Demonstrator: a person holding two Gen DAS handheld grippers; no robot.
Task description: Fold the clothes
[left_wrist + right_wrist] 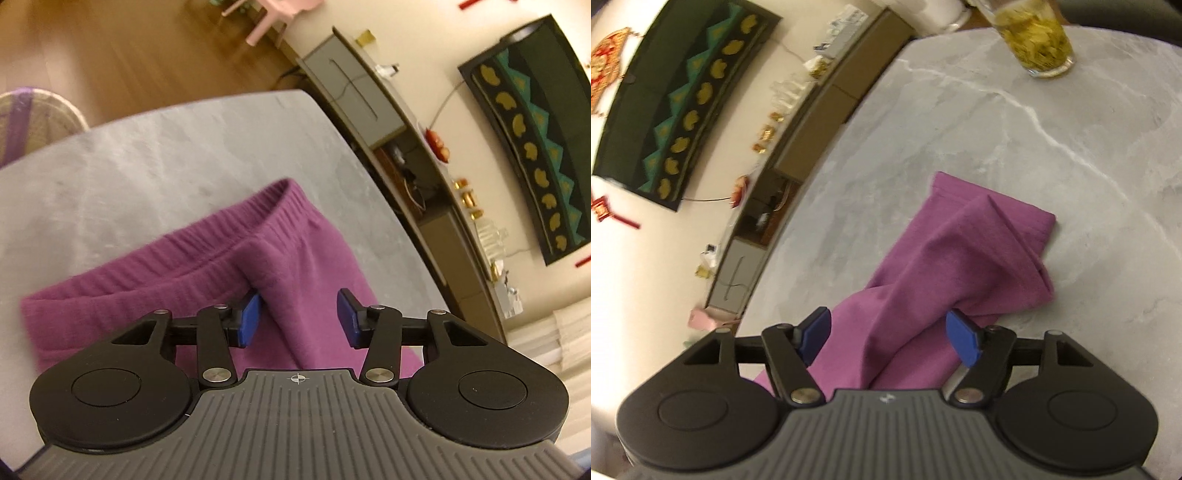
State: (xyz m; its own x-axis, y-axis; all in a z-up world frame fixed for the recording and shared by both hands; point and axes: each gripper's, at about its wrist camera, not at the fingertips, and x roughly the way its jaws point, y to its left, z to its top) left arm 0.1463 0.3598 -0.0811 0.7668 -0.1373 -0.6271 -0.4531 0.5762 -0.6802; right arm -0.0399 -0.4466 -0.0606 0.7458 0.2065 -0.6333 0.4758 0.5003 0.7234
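The grey marble-patterned table [1015, 155] fills most of what I see through both my wrist cameras, its pale veins running across the right view. On it lie the purple trousers [207, 258], a soft knit pair. From my left side I look along the ribbed waistband [236, 225], which curves away from me toward the far table edge, with a raised fold of fabric running up the middle between my pads. From my right side I see the leg end [990, 229], doubled over itself in a loose diagonal fold, the cuff lying flat on the marble toward the middle of the table.

My left gripper [299, 317] hangs over the waist part with its jaws apart; the blue pads [249, 319] stand on either side of the raised fold, and the left pad is at the fold's side, though I cannot tell whether it touches. My right gripper [888, 341] is also spread wide over the legs, cloth passing between the jaws without being pinched.

A glass of tea with leaves [1034, 40] stands near the far edge, well apart from the trousers.
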